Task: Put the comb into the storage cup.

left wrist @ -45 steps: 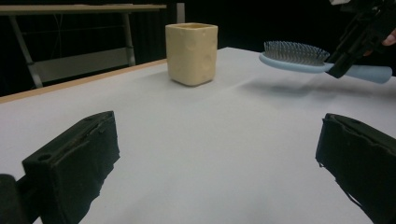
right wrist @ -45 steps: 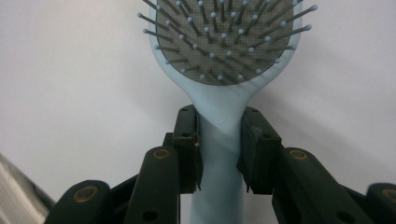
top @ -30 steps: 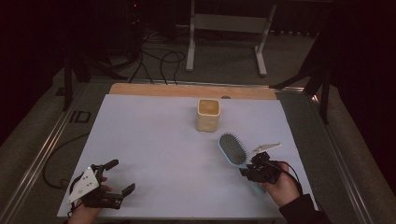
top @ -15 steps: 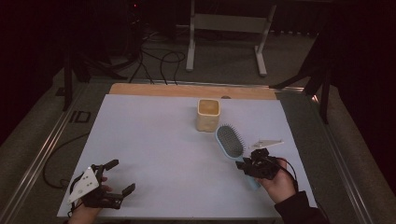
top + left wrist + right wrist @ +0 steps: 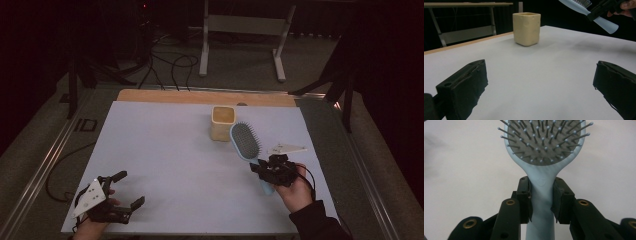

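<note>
Right tongs [image 5: 270, 171] grip the hairbrush [image 5: 246, 141] handle, lifted right of centre beside the cup [image 5: 222, 122]; placing it in appears outstanding; left tongs [image 5: 120, 192] rest open lower left.

the cup [image 5: 222, 122] stood at the table's [image 5: 165, 150] far middle; the hairbrush [image 5: 246, 142] was just to its right, the right gripper [image 5: 267, 171] nearer, the left gripper [image 5: 127, 189] at the near left corner.
</note>
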Demonstrator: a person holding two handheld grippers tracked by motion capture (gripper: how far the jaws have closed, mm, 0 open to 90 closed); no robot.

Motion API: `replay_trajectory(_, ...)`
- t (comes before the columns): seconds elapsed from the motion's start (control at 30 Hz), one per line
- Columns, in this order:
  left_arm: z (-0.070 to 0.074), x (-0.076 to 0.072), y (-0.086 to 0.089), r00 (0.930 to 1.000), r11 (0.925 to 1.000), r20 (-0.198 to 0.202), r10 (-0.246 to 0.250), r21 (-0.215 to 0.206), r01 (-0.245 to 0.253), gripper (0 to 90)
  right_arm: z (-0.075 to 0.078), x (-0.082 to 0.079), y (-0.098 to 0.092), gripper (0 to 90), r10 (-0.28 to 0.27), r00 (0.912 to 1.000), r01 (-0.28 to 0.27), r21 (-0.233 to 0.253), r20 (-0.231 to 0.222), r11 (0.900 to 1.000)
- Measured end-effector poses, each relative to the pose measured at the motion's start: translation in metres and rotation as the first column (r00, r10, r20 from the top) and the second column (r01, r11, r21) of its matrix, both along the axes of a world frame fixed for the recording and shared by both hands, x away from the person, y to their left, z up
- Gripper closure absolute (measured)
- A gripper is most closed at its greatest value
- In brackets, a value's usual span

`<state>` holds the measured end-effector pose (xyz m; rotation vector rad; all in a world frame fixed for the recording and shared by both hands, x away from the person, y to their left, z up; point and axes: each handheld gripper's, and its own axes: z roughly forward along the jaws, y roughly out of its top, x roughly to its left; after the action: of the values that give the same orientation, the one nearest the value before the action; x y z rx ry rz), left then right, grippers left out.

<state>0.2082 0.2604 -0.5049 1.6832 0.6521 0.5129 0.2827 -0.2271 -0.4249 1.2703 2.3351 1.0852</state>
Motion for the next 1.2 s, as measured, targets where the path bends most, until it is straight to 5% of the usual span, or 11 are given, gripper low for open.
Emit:
replay_trajectory(0.53, 0.0, 0.0, 0.0, 1.0, 1.0, 0.0, 0.004, -0.002, -0.004, 0.0, 0.019, 0.016, 0.011, 70.7, -0.003, 0.9935, 0.0, 0.032, 0.114, 0.999)
replay_trajectory(1.2, 0.0, 0.0, 0.0, 1.0, 1.0, -0.002, 0.001, -0.002, -0.001, 0.0, 0.037, 0.041, 0.016, 70.7, -0.029, 0.9829, 0.01, 0.101, 0.182, 0.995)
